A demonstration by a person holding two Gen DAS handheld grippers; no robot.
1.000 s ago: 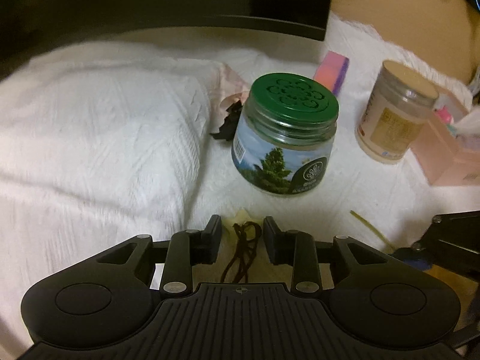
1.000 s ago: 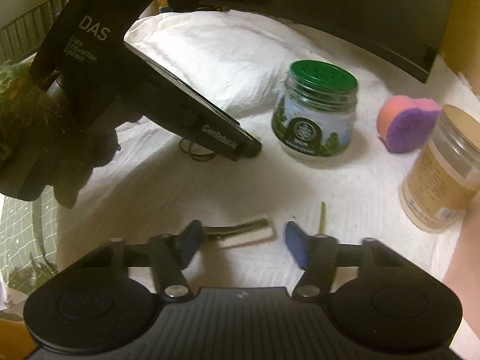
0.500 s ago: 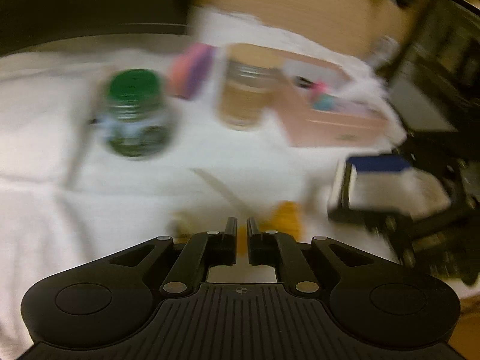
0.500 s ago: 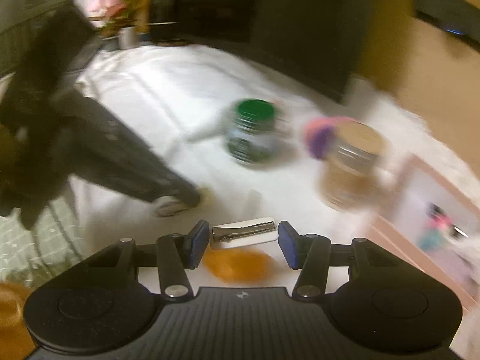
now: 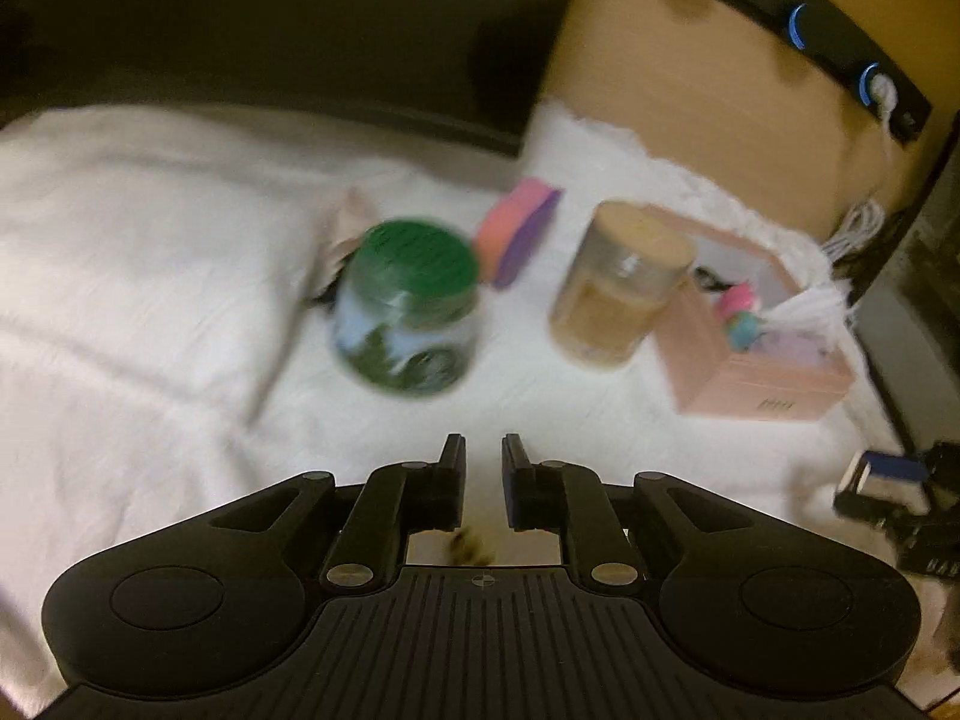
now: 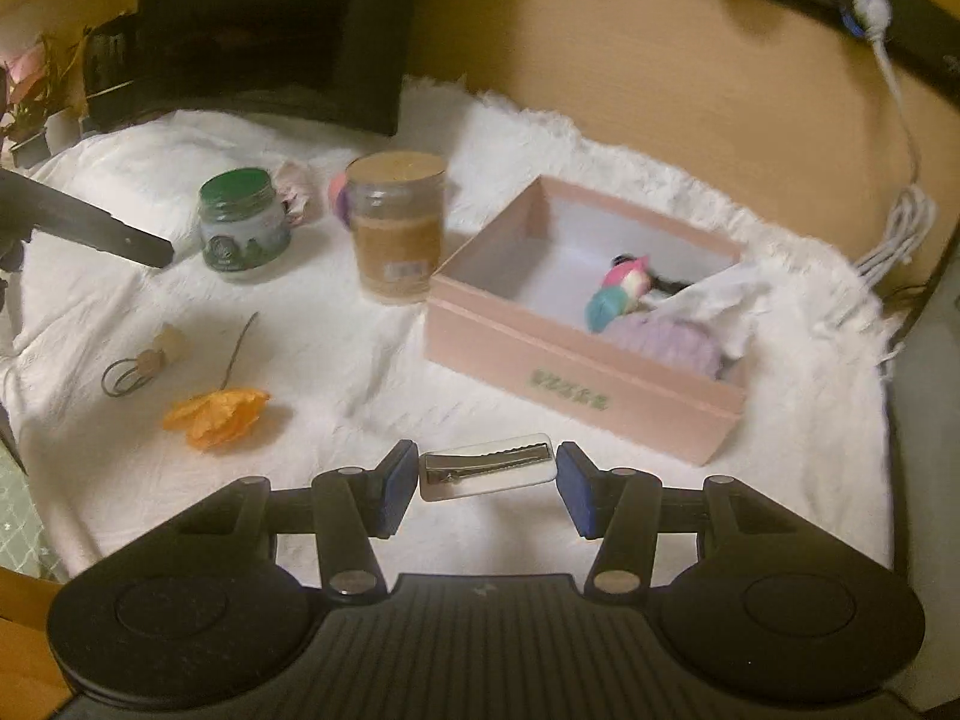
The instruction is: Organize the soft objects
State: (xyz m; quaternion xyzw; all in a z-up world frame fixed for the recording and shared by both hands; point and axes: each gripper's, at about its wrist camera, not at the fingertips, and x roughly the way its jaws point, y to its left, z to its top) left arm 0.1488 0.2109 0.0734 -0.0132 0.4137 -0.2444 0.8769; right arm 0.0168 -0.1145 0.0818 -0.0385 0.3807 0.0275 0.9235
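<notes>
- Crosswise between the blue pads of the right tool (image 6: 487,483) lies one hair clip (image 6: 485,467), metal on a white backing, its long axis running pad to pad; the left pad touches its end, while a small gap shows at the right pad, so the jaws stand spread around it and I cannot tell whether they truly pinch it.
- Ahead and right of that tool sits one pink box (image 6: 576,387), open-topped, holding one pink-and-teal pompom (image 6: 618,288), one lilac knitted piece (image 6: 666,339) and white tissue (image 6: 732,294).
- Ahead and left lie one orange fabric flower (image 6: 216,414), stem pointing away from the tool, and one looped hair tie (image 6: 123,375) on a small card.
- Farther ahead stand two jars: one green-lidded jar (image 6: 240,231) and one tan-lidded jar (image 6: 396,228), with a pink-and-purple sponge (image 5: 519,231) behind them.
- Everything rests on one white cloth (image 6: 336,348) over the table.
- Left tool (image 5: 483,483): jaws nearly together with a narrow gap, nothing between the tips; that view is blurred.
</notes>
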